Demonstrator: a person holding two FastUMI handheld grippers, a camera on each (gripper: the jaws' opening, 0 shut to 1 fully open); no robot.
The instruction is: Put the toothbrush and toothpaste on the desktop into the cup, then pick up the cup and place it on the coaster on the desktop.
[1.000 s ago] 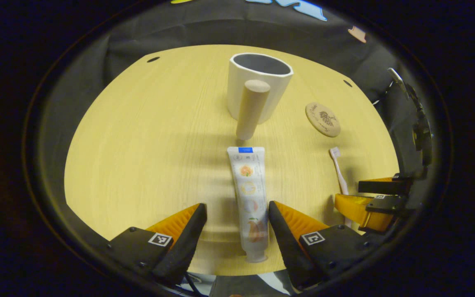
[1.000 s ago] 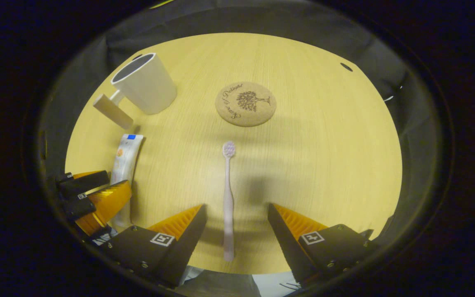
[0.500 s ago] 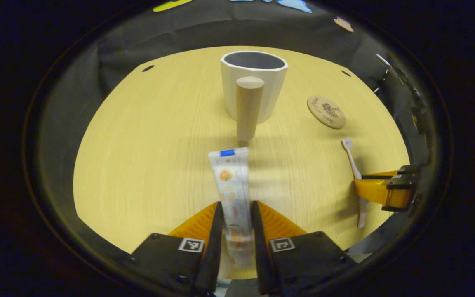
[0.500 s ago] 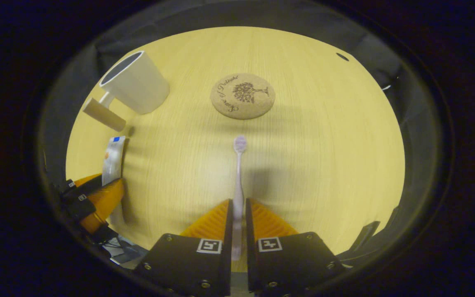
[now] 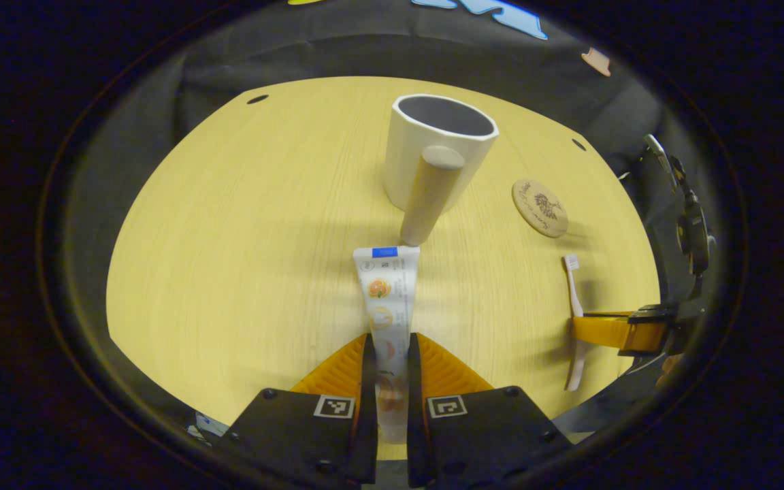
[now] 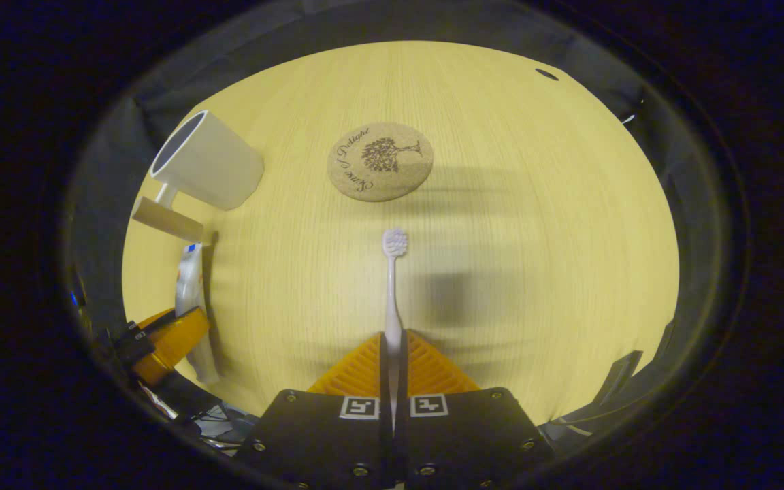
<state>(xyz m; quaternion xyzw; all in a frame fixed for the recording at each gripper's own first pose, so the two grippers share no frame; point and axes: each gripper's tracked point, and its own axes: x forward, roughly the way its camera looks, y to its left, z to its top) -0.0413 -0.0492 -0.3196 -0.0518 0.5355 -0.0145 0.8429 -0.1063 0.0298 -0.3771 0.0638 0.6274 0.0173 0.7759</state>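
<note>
So a second ago both claws were wide apart around their targets, and now each one is clamped: the left gripper (image 5: 387,354) is closed on the lower part of the toothpaste (image 5: 386,299), and the right gripper (image 6: 392,347) is pinched tight on the handle of the toothbrush (image 6: 392,286), bristle end pointed away toward the coaster (image 6: 380,161). Compared with half a second back, the fingers on the toothpaste are squeezed a bit closer, and the tube's flat end is now seen just below the cup's handle. The cup (image 5: 438,153) is left upright on the desktop (image 5: 242,224), with nothing seen inside it as far as can be told. The coaster is seen lying flat, off to the cup's right in the left gripper view, apart from everything. Whether the tube and brush are already lifted clear of the wood can't really be told.
</note>
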